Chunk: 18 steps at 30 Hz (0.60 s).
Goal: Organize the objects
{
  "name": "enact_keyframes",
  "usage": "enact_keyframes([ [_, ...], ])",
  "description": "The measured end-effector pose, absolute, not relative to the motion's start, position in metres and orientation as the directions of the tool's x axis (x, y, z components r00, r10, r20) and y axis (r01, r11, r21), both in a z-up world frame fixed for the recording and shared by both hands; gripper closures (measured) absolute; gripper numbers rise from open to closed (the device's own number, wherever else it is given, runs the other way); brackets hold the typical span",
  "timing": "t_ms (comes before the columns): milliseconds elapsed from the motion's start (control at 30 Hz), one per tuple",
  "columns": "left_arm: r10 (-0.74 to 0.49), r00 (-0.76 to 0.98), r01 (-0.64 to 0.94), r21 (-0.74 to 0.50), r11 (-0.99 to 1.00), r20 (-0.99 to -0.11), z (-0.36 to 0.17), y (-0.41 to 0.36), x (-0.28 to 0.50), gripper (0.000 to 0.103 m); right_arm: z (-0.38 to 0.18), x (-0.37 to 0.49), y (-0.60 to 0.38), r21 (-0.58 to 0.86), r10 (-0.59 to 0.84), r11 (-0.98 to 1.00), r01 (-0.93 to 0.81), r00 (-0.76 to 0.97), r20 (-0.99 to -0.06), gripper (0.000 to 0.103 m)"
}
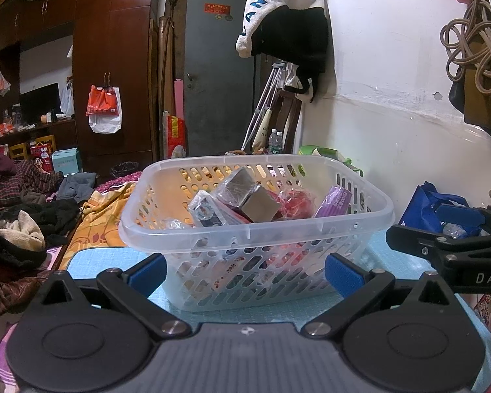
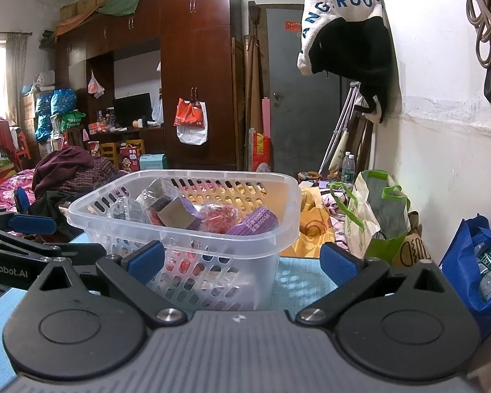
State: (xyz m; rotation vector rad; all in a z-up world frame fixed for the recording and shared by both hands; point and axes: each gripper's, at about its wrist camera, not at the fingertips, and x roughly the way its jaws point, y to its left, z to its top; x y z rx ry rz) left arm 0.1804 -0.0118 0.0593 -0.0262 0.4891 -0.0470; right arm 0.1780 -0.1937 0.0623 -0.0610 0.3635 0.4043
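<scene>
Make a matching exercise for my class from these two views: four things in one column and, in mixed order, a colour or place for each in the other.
Things:
1. basket
2. purple packet
3. blue bag
4. left gripper

Descriptions:
A. open, in front of the basket
B. clear plastic, standing on the light blue mat
C. lying inside the basket
D. holds water bottles, by the white wall

Pairs: 1-B, 2-C, 3-D, 4-A
</scene>
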Motion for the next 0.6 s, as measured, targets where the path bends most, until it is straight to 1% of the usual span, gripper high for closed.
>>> enact_keyframes([
  [400, -0.040, 0.880, 0.028, -0.032, 0.999, -0.474, 0.0581, -0.0125, 0.1815, 0.000, 0.0613, 0.1781, -0.1955, 0.011, 0.371, 0.919, -0.394, 0.856, -0.361, 0.000],
  [600, -0.030, 0.893, 0.022, -0.023, 0.999, -0.449, 0.0598, -0.0144, 0.1791, 0.000, 0.0608, 0.1771, -0.1953, 0.009, 0.371, 0.919, -0.395, 0.856, -0.361, 0.000],
])
